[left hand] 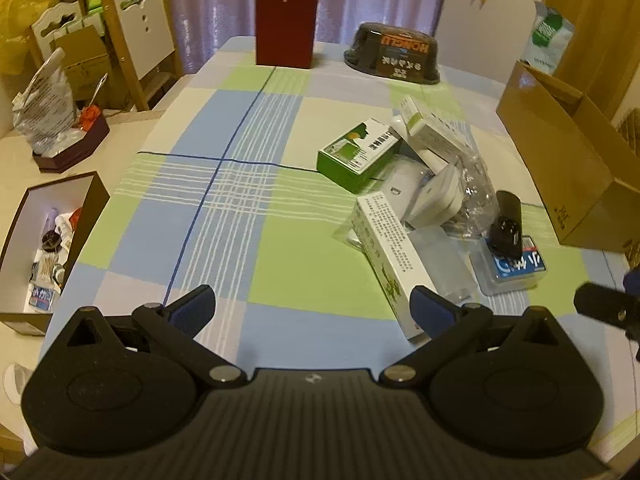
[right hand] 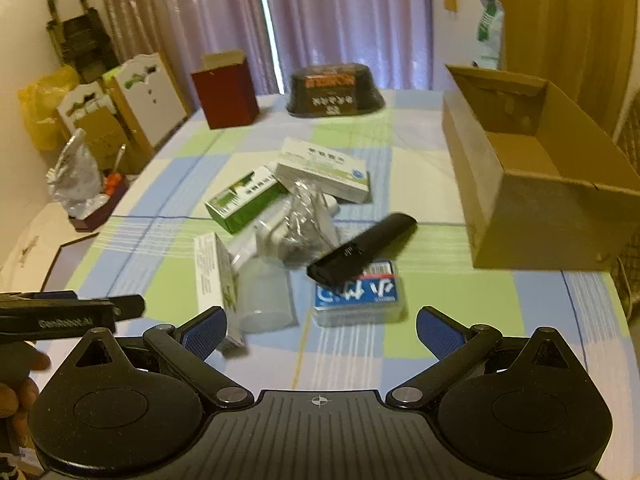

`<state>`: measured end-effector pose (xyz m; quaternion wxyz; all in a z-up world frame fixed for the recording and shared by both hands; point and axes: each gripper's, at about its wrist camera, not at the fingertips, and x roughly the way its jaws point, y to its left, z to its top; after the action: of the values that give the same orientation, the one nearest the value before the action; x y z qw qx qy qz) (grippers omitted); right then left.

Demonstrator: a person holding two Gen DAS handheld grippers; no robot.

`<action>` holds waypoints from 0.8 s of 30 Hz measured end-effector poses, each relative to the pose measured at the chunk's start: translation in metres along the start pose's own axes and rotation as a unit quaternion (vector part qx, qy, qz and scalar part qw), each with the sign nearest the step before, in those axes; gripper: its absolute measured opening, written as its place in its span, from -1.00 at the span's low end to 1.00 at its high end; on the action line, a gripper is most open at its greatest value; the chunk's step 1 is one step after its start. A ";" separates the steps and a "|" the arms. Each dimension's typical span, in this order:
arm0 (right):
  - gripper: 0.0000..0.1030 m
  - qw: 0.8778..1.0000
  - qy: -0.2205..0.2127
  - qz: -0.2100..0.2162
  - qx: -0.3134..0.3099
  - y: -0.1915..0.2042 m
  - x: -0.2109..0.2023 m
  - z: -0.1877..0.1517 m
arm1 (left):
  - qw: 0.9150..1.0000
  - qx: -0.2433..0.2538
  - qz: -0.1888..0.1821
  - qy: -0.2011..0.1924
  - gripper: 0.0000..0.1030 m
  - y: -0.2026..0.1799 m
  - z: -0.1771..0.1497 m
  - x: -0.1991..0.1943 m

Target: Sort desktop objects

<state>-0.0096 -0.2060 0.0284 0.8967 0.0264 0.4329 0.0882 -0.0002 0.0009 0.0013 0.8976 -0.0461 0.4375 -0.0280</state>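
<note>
A heap of small items lies right of centre on the checked tablecloth (left hand: 280,248). It holds a green box (left hand: 358,156), a white box (left hand: 432,128), a long white box (left hand: 390,256), a white adapter (left hand: 436,196) under a clear plastic bag (left hand: 476,184), and a black remote-like bar (left hand: 506,224) resting on a blue pack (left hand: 516,266). My left gripper (left hand: 313,308) is open and empty, its right finger beside the long white box. My right gripper (right hand: 322,332) is open and empty just short of the blue pack (right hand: 358,296) and the black bar (right hand: 362,250).
An open cardboard box (right hand: 532,184) stands at the table's right edge. A red box (left hand: 286,30) and a dark lidded bowl (left hand: 394,54) stand at the far end. Left of the table, lower down, an open box (left hand: 52,240) holds small items. A translucent cup (right hand: 266,296) lies near the heap.
</note>
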 end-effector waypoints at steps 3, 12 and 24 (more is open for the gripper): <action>1.00 1.000 0.012 -0.013 0.004 -0.003 0.005 0.002 | 1.000 -0.005 -0.011 0.001 0.97 0.004 0.002 -0.003; 1.00 1.000 -0.011 0.006 0.014 -0.008 0.008 -0.002 | 1.000 0.015 0.015 0.022 0.97 -0.021 -0.001 0.001; 1.00 1.000 -0.009 0.018 0.010 -0.030 0.009 -0.016 | 0.999 0.027 0.021 0.023 0.97 -0.027 -0.004 0.000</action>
<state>-0.0124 -0.2343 0.0081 0.8987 0.0439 0.4248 0.0996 -0.0041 -0.0266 0.0018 0.8887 -0.0120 0.4578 -0.0219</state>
